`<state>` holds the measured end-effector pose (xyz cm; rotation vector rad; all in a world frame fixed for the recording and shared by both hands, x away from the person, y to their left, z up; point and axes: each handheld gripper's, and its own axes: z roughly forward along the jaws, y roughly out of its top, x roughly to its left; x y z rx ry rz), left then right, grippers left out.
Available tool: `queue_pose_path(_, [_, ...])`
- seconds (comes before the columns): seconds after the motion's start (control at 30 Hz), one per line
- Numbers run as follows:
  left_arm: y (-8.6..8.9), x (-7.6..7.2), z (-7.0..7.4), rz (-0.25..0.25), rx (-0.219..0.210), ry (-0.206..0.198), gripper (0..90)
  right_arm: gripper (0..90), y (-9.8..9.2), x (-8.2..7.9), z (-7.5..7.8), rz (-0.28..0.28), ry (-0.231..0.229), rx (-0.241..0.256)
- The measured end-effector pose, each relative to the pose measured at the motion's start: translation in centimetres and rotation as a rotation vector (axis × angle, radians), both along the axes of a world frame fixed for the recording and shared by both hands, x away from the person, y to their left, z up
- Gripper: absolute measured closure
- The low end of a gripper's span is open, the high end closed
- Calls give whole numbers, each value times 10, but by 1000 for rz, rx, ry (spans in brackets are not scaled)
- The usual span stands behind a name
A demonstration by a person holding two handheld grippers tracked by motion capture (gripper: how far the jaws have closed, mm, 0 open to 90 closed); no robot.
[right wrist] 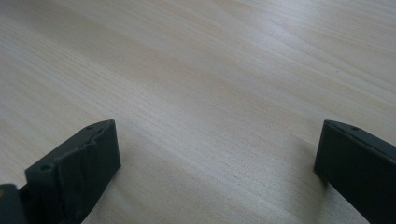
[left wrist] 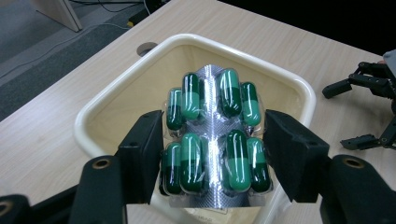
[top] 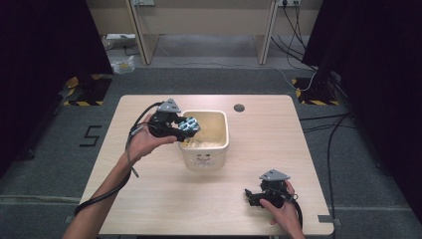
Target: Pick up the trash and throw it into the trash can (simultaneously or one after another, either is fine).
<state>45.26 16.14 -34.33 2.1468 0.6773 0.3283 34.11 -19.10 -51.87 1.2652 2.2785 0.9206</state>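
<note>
A silver blister pack of green capsules [left wrist: 212, 140] hangs over the cream plastic bin [left wrist: 107, 100], pinched at both sides by my left gripper [left wrist: 212, 149]. In the high view the left gripper [top: 183, 128] holds the pack [top: 189, 125] above the left rim of the bin [top: 219, 147] at the table's middle. Some pale contents lie on the bin's floor. My right gripper [top: 254, 196] rests low at the table's front right, jaws wide apart with nothing between them; in the right gripper view its fingers [right wrist: 77, 163] frame bare wood.
The wooden table [top: 259, 149] has a small round cable hole [top: 239, 107] near its far edge. Grey carpet, desk legs and cables lie beyond. Black curtains stand at both sides. In the left gripper view the other gripper [left wrist: 369, 107] lies to the right.
</note>
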Motion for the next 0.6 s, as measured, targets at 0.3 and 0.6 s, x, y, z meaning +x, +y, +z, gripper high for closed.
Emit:
queue_pose_path(0.3, [-19, 5, -9, -21, 17, 22, 374, 4, 0, 0, 0, -1, 2, 2])
queue_pose_path(0.6, [-30, 13, -17, -26, 28, 53, 343, 4, 0, 0, 0, 0, 0, 1])
